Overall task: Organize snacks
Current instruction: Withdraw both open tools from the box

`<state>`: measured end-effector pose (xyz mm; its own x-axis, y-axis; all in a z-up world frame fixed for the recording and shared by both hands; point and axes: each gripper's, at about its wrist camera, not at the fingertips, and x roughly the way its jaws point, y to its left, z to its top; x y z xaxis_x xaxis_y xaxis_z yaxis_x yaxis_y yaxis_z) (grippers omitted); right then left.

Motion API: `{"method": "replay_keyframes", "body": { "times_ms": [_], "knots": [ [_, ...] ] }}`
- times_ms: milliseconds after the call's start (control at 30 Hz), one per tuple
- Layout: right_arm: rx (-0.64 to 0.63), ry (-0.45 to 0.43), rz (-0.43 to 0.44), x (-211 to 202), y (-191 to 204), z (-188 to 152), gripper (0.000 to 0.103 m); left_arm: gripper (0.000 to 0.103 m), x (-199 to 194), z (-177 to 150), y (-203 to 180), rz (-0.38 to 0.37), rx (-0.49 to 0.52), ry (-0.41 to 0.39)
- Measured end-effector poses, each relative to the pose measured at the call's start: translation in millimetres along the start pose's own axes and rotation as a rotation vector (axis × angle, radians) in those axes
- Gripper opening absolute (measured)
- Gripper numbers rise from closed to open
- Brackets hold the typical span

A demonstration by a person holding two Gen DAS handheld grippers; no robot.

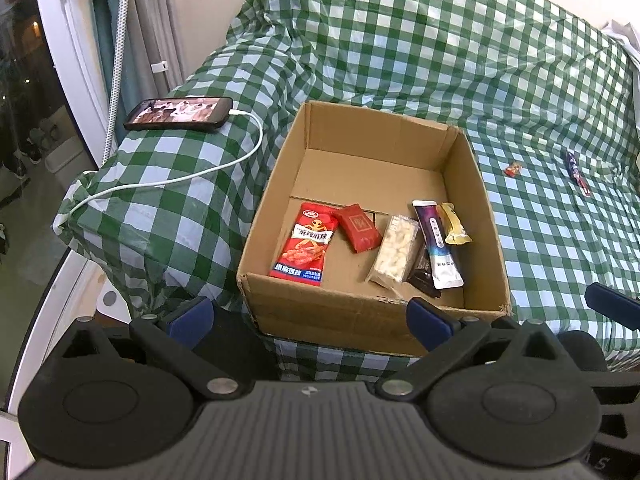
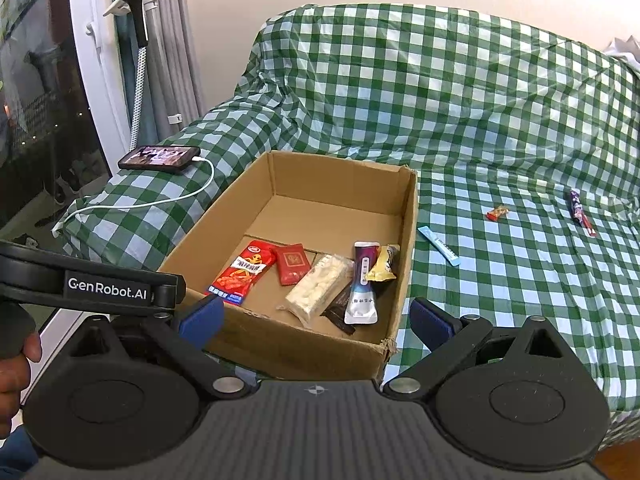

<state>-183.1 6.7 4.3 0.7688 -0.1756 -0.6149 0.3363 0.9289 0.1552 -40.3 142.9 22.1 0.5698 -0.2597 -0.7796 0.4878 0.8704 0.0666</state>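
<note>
Green-white checked cover (image 2: 460,128); brown cardboard box (image 2: 406,236); red snack pack (image 2: 242,267); light-blue sachet (image 2: 439,245); white cable (image 2: 160,200).

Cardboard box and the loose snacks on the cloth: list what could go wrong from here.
1. The light blue stick lies close beside the cardboard box wall; the right gripper reaching for it could bump or shift the box.
2. The small red candy and dark stick lie on wrinkled checked cloth; fingers may pinch cloth too.
3. The charging cable could snag the left gripper.
</note>
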Motion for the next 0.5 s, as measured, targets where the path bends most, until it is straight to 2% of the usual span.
{"method": "replay_keyframes", "body": {
  "times_ms": [500],
  "knots": [
    [0.099,0.024,0.021,11.7,-34.0,-7.9,0.099,0.103,16.9,8.9,-38.2,0.025,0.077,0.048]
  ]
}}
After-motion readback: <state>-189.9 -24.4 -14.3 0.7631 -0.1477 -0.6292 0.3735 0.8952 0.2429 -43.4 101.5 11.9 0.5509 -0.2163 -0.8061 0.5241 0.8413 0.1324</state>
